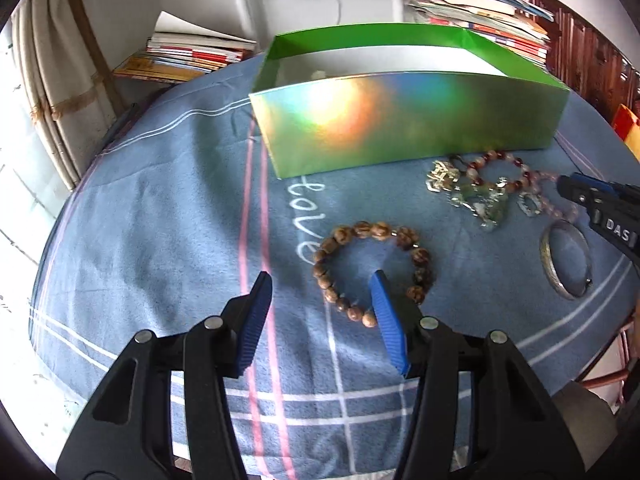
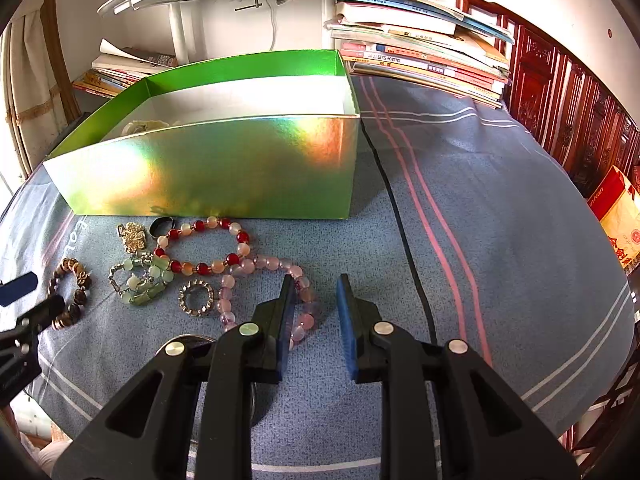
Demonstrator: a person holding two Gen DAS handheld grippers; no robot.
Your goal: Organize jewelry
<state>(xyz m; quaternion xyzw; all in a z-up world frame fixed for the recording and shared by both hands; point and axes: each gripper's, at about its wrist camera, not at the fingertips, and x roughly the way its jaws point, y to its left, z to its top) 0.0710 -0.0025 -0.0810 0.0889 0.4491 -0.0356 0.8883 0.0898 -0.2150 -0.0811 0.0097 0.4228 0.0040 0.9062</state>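
Left wrist view: the left claw (image 1: 322,280) is seen at lower centre, jaws wide apart, nothing held. Its right blue finger overlaps the inside of the brown bead bracelet (image 1: 374,270), which lies flat on the blue striped cloth (image 1: 160,208) over the worktop. Contact between finger and beads cannot be told. The green box (image 1: 404,120) stands open-topped at upper centre. At centre right, close to the box's front wall, a cluster is noted: red and cream bead bracelet (image 1: 500,170), green stone piece (image 1: 486,204), silver bangle (image 1: 566,260) lower right.

Right wrist view: the right claw (image 2: 314,280) is at lower centre, jaws apart by a moderate gap, empty. Its left finger is seen over the pink bead bracelet (image 2: 264,292); whether it touches is unclear. To the left lie a small toothed ring (image 2: 196,298), a gold flower charm (image 2: 134,236) and a dark ring (image 2: 162,226) just beside the box. A pale object inside the box is partly visible, not identifiable. Stacked books (image 2: 424,56) are at upper right.
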